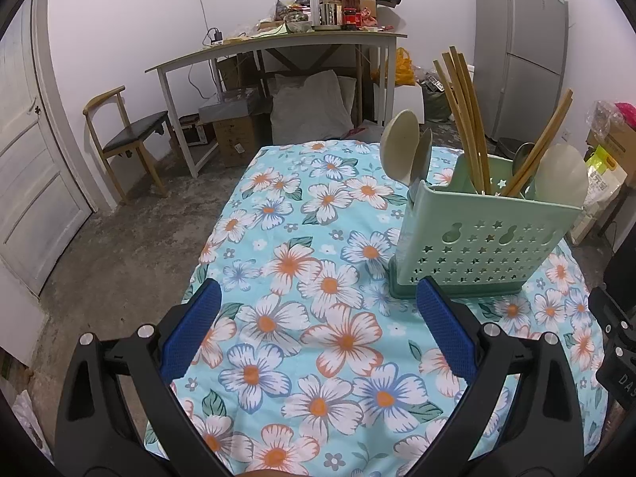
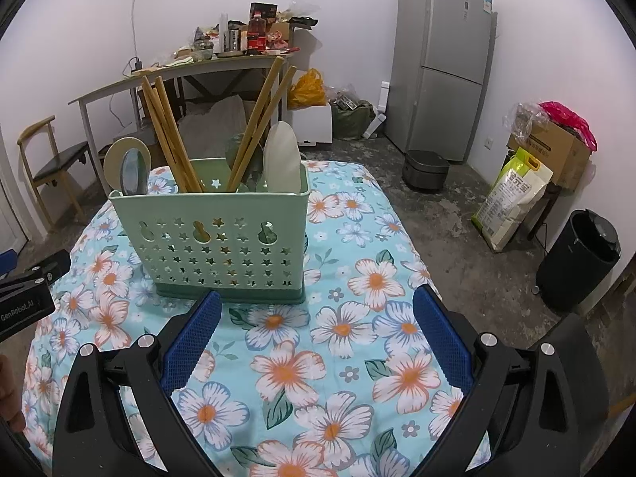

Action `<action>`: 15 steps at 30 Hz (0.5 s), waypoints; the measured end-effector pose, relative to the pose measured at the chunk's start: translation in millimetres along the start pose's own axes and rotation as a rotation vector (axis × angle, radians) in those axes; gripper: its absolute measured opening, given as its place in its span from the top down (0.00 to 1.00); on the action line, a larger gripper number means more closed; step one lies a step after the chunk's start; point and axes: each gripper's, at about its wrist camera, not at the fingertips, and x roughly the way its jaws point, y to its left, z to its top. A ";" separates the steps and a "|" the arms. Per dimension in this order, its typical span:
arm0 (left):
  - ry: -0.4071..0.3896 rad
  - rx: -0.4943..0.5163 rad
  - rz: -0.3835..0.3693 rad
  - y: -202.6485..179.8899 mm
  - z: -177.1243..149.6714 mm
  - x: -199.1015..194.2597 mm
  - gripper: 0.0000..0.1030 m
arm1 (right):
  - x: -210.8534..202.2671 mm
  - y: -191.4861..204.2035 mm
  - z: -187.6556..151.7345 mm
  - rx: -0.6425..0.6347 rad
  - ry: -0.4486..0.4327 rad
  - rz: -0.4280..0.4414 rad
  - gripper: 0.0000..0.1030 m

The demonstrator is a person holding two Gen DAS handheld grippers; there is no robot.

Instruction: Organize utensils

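Observation:
A pale green perforated utensil holder [image 1: 481, 246] [image 2: 222, 242] stands upright on the floral tablecloth [image 1: 318, 318] [image 2: 338, 338]. Wooden chopsticks [image 1: 465, 119] [image 2: 167, 135] lean out of it, together with beige spoons [image 1: 401, 143] [image 2: 282, 155] and a grey spoon [image 2: 133, 173]. My left gripper [image 1: 318, 298] is open over bare cloth, left of and nearer than the holder. My right gripper [image 2: 316, 298] is open too, just in front of the holder's right corner. Neither holds anything. The left gripper's body [image 2: 28, 298] shows at the left edge of the right wrist view.
The cloth-covered table ends at a concrete floor [image 1: 131, 246]. Beyond it are a cluttered white desk [image 1: 278, 43], a wooden chair [image 1: 127, 139], a door [image 1: 28, 183], a fridge [image 2: 445, 63], a black bin [image 2: 576, 258], a rice bag [image 2: 508, 198] and cardboard boxes [image 2: 556, 151].

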 end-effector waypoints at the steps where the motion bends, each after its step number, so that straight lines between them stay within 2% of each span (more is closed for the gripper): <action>1: 0.000 0.000 0.000 -0.1 -0.2 -0.5 0.08 | -0.4 0.4 0.2 -0.002 0.000 0.001 0.08; 15: -0.002 0.000 0.000 -1.1 0.4 -2.3 0.08 | -4.0 1.6 1.7 -0.008 -0.008 0.004 0.08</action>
